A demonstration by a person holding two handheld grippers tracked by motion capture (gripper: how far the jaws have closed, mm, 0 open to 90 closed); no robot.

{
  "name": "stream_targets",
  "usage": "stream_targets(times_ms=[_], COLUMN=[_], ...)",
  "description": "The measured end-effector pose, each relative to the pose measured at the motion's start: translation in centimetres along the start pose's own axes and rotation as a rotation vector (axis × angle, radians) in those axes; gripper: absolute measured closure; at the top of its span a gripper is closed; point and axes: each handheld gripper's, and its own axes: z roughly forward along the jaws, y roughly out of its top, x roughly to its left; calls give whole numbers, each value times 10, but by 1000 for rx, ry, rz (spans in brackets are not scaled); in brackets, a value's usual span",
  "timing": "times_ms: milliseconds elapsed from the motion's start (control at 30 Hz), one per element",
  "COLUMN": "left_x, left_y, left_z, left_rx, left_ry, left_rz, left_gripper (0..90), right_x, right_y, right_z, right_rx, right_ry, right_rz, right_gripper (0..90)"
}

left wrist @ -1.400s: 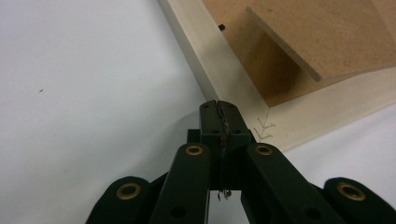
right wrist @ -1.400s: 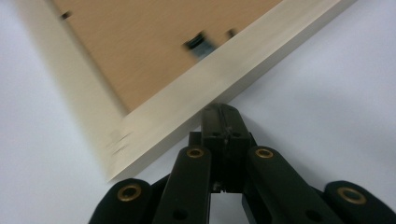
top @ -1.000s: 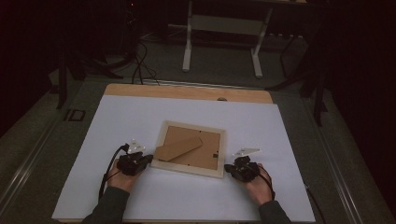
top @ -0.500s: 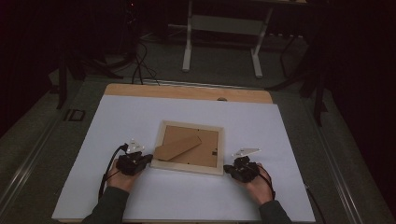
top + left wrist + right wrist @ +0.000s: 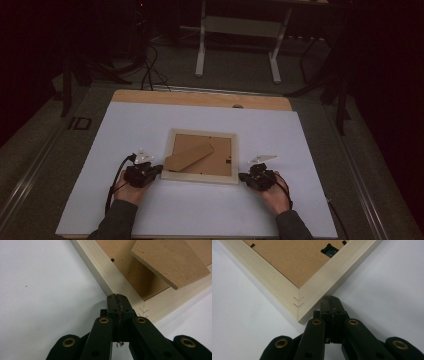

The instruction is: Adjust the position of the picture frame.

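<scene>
A frame (image 5: 202,177) lies face down in the middle of the sheet (image 5: 150,125) before me, its stand (image 5: 189,156) on the backing. My left gripper (image 5: 159,170) sits at its near left corner, my right gripper (image 5: 243,176) at its near right corner.
</scene>
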Motion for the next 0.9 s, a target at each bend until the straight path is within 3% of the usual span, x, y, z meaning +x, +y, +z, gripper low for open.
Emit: stream_targets(times_ms=[300,633,900], left_x=[-2,-1,1], left_y=[-1,-2,-2], left_z=[-1,-1,-1], left_rx=[2,-5,-6], left_ry=[19,11,0], left_rz=[-3,-16,-34], left_gripper=[900,900,900], right_x=[-4,-3,-4], right_y=[7,4,2], right_z=[6,6,6], right_rx=[-8,-31,-51], right_ry=[-4,-10,-4], right_rz=[25,62,64], right_gripper=[900,900,900])
